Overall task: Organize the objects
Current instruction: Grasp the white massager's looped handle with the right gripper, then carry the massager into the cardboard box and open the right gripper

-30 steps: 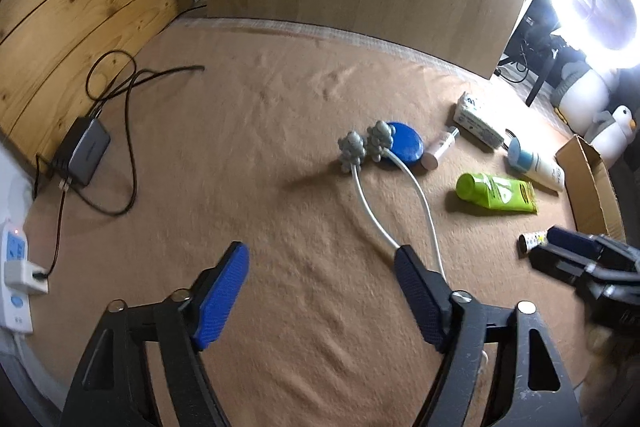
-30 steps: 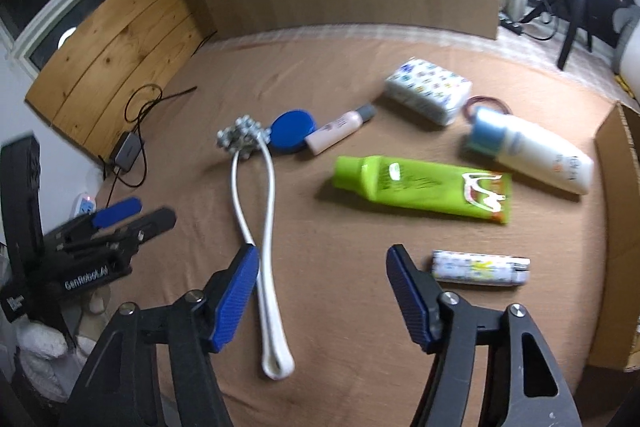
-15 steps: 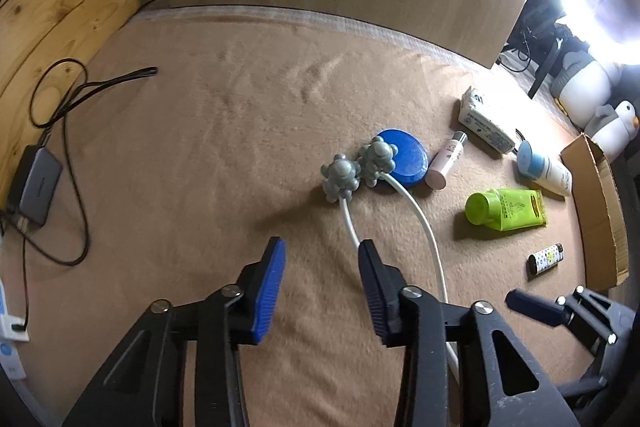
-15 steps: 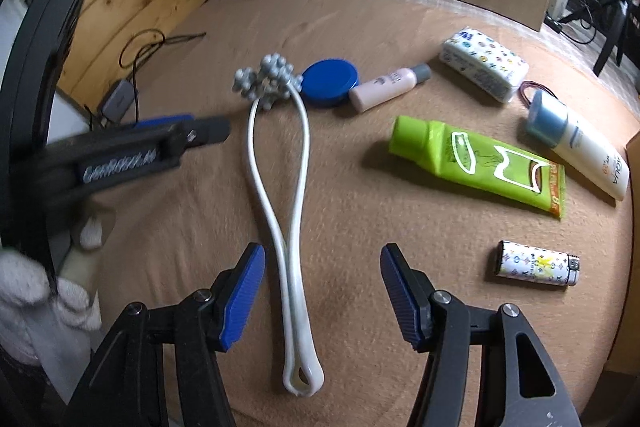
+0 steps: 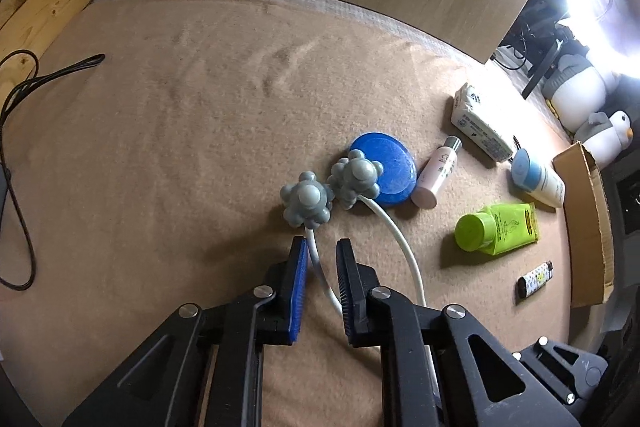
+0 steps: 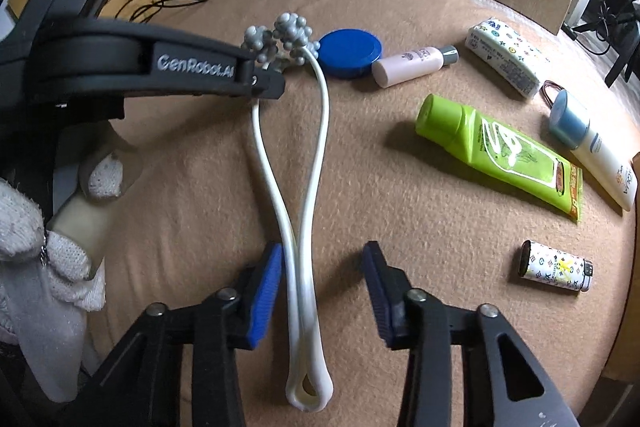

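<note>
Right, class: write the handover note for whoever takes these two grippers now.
Left gripper: shut on one white arm of the massager near its grey balls.
Right gripper: fingers closing, massager's handle between them, not yet gripped.
Green tube, blue lid and lighter lie on the cloth; cardboard box at its edge.
Done: nothing lifted. To do: lift the massager, sort the rest.
</note>
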{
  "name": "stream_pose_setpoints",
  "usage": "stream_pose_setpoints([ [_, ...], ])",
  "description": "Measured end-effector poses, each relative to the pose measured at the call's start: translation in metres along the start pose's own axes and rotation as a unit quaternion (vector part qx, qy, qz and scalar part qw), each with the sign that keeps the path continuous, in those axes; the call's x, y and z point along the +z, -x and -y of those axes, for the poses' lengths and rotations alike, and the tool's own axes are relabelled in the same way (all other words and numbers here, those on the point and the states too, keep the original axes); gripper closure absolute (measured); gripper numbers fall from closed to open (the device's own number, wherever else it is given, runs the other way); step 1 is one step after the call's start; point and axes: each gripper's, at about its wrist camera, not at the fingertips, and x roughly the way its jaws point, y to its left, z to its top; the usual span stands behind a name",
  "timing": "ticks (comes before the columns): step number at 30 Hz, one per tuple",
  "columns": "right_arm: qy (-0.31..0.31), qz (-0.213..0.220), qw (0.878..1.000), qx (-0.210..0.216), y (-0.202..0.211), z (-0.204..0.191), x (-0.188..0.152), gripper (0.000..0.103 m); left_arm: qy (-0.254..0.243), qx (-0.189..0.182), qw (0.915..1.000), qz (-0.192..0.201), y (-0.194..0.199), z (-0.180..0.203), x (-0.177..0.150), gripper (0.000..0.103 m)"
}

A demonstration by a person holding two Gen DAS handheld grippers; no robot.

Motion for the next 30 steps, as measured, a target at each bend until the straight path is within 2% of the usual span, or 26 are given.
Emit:
stream_pose_setpoints([
  [1,0.003,0.001,1.0,-0.004,0.0,-0.001,0.0,0.069,0.0,0.0,1.0,0.0,-0.002,0.0,0.0,0.095],
  [5,0.009,-0.001,1.0,0.005,0.0,-0.003,0.001,0.088,0.003,-0.009,1.0,0.003,-0.003,0.001,0.002,0.095],
  [6,0.012,-0.002,1.0,0.005,0.0,-0.004,0.001,0.09,0.002,-0.008,1.0,0.004,-0.003,0.002,0.002,0.095],
  [19,0.012,0.022,1.0,0.012,0.02,0.0,-0.001,0.091,-0.004,-0.013,0.9994,0.031,0.022,0.013,0.003,0.095],
  [26,-0.008,0.043,0.999,0.018,0.045,0.013,-0.007,0.091,-0.025,-0.017,0.9982,0.052,0.043,0.045,0.011,0.095],
  [30,-0.023,0.06,0.998,0.016,0.065,0.033,-0.008,0.091,-0.043,-0.028,0.9968,0.062,0.052,0.079,0.018,0.095],
])
